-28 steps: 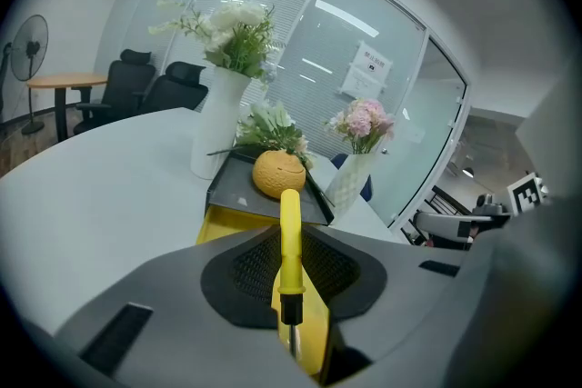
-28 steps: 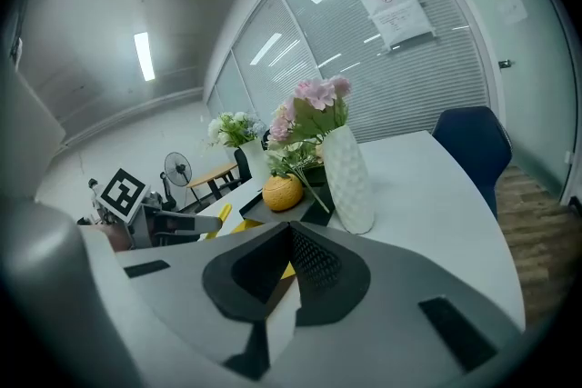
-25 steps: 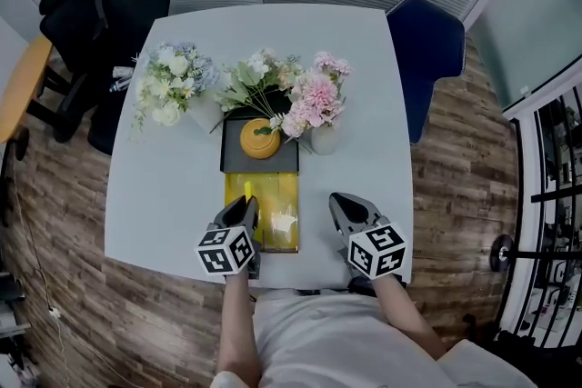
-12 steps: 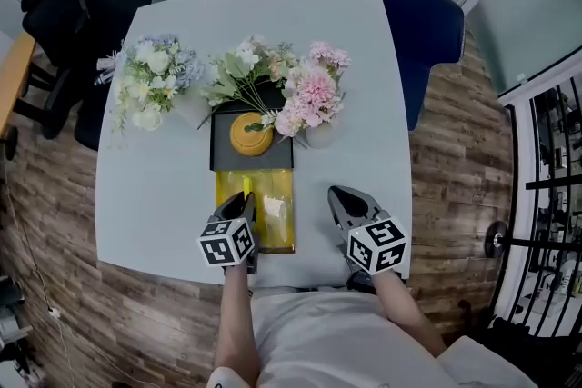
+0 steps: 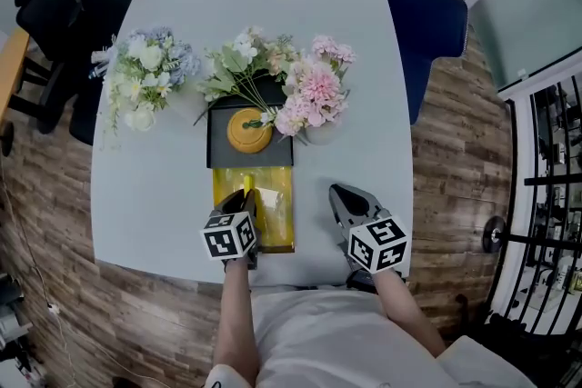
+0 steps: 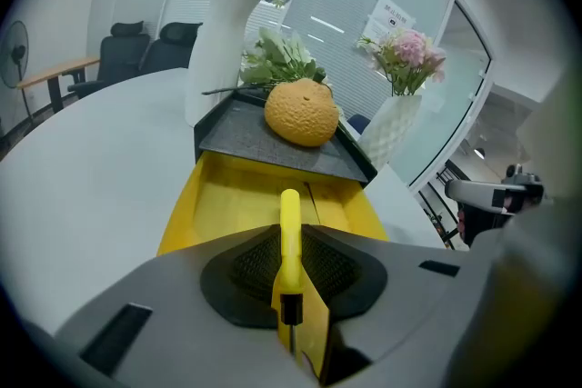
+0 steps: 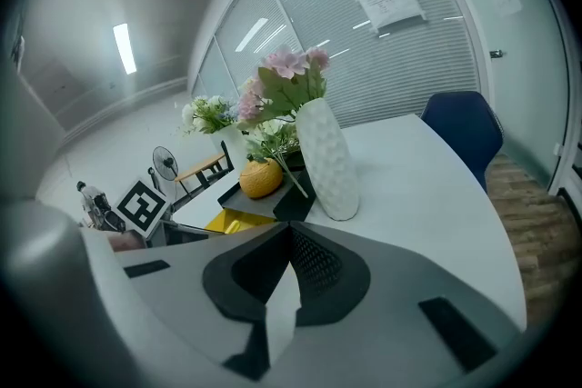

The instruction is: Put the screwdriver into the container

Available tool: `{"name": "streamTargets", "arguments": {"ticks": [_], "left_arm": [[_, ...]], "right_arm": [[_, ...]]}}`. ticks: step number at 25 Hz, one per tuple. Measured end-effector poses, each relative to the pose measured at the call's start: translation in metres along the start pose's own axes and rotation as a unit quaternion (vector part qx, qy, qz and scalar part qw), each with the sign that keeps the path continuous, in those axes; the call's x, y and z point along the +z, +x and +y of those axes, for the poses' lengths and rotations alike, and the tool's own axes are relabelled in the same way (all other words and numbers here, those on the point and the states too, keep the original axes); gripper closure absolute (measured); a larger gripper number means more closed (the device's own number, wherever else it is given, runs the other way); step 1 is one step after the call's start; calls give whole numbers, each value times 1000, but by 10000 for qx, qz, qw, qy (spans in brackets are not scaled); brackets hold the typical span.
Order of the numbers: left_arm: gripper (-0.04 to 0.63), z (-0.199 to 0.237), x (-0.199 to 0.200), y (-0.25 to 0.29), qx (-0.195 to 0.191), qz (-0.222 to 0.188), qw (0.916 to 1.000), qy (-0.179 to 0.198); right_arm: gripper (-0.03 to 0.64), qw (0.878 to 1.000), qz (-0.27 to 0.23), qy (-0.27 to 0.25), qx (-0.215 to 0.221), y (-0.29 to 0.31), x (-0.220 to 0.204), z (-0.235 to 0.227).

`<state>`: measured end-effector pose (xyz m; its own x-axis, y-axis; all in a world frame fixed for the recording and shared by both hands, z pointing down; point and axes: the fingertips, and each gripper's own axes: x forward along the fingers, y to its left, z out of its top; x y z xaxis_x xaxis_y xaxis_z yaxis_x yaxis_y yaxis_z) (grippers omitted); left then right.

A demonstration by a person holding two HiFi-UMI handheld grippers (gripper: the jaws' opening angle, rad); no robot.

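Two grippers in frame. Left gripper: pads clamped on the yellow screwdriver, handle sticking forward past the tips, dark shaft back between the jaws. Screwdriver sits above the near-left part of the open yellow container. Right gripper: jaws together, nothing between them, over bare table just right of the container. Black tray carrying an orange round object sits at the container's far end

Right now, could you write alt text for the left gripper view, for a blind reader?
The left tool grips a yellow screwdriver, with a yellow container just beyond it. Behind, an orange fruit sits on a dark tray between white vases of flowers.
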<state>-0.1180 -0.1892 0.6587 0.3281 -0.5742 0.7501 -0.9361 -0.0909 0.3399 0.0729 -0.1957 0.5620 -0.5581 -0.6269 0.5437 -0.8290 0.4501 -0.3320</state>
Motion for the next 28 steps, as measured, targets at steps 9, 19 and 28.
{"name": "streamTargets", "arguments": {"ticks": [9, 19, 28], "left_arm": [[528, 1, -8, 12, 120, 241, 9996, 114], [528, 2, -12, 18, 300, 370, 9985, 253], [523, 2, -13, 20, 420, 396, 9975, 401]], "right_arm": [[601, 10000, 78, -18, -28, 7, -4, -5], [601, 9999, 90, 37, -67, 6, -5, -10], [601, 9999, 67, 58, -77, 4, -5, -12]]}}
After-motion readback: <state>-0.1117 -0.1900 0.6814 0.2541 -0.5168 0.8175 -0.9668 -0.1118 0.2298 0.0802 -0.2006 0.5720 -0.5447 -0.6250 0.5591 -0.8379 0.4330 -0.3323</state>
